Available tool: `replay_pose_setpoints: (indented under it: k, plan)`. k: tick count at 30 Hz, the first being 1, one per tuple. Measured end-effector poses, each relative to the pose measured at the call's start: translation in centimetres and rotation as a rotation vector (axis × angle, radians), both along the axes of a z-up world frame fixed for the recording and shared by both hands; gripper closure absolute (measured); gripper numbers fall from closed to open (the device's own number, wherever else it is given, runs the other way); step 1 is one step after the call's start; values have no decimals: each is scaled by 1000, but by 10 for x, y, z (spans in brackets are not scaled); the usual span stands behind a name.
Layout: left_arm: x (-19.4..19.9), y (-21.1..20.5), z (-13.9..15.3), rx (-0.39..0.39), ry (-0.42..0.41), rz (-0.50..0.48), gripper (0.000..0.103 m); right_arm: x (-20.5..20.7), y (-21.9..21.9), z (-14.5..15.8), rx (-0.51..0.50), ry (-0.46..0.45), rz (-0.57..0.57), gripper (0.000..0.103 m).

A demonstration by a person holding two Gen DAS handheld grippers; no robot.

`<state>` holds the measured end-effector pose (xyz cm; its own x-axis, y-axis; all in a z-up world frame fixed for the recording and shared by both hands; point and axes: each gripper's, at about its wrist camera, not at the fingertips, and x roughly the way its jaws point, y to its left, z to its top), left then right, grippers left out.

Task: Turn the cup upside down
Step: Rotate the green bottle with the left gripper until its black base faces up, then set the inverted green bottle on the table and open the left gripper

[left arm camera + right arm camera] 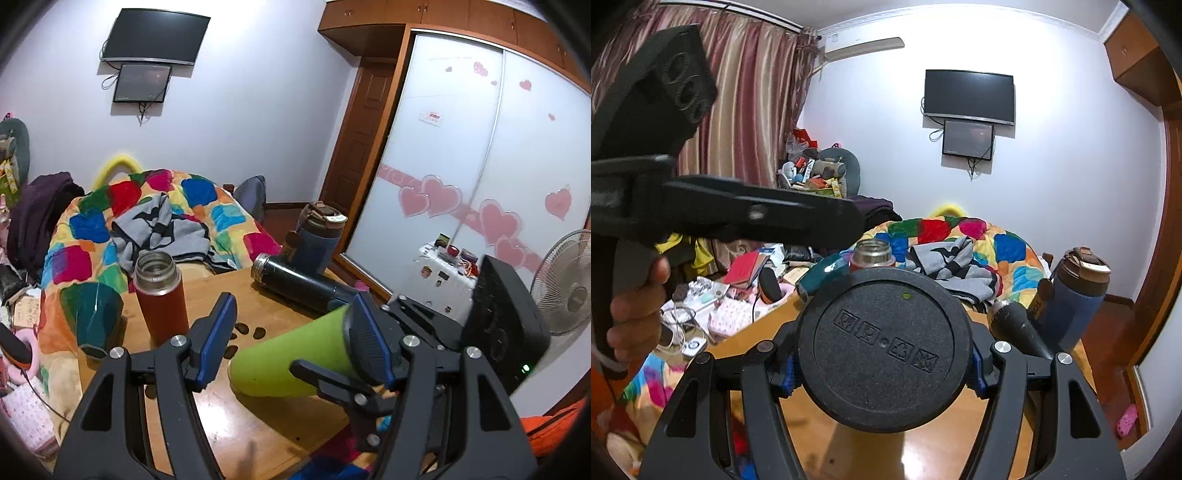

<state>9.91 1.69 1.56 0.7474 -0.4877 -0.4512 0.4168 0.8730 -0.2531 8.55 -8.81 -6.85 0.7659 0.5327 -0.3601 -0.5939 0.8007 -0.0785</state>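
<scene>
A lime green cup (291, 358) is held tilted on its side above the wooden table (258, 417). In the right wrist view its black end (884, 349) fills the centre, facing the camera. My right gripper (884, 365) is shut on this cup, its blue pads pressed to both sides; it also shows in the left wrist view (369, 387) at the cup's right end. My left gripper (295, 339) is open, its left finger (218, 336) apart from the cup and its right finger (369, 339) close against the cup's end.
An open red flask (162, 295) stands upright on the table, a black flask (303, 284) lies on its side and a blue bottle (317, 236) stands behind. A teal cup (92, 314) stands upside down at the left edge. Small dark stones (247, 330) lie mid-table. A bed with a colourful quilt (147, 221) is beyond.
</scene>
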Motion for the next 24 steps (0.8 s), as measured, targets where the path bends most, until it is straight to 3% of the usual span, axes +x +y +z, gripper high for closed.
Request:
replay_pose_setpoints:
  k: [8, 12, 18, 21, 24]
  plan:
    - [40, 6, -3, 66, 58, 41, 34, 38, 20, 8, 53, 24, -32, 40]
    - [53, 14, -6, 48, 65, 56, 33, 52, 26, 7, 67, 38, -40, 40]
    - [61, 28, -12, 75, 36, 148, 32, 61, 35, -20, 29, 119, -15, 40]
    - [63, 33, -15, 44, 49, 138, 28, 57, 36, -24, 24, 111, -21, 40]
    - [61, 29, -13, 68, 33, 149, 27, 57, 35, -25, 18, 124, -16, 40]
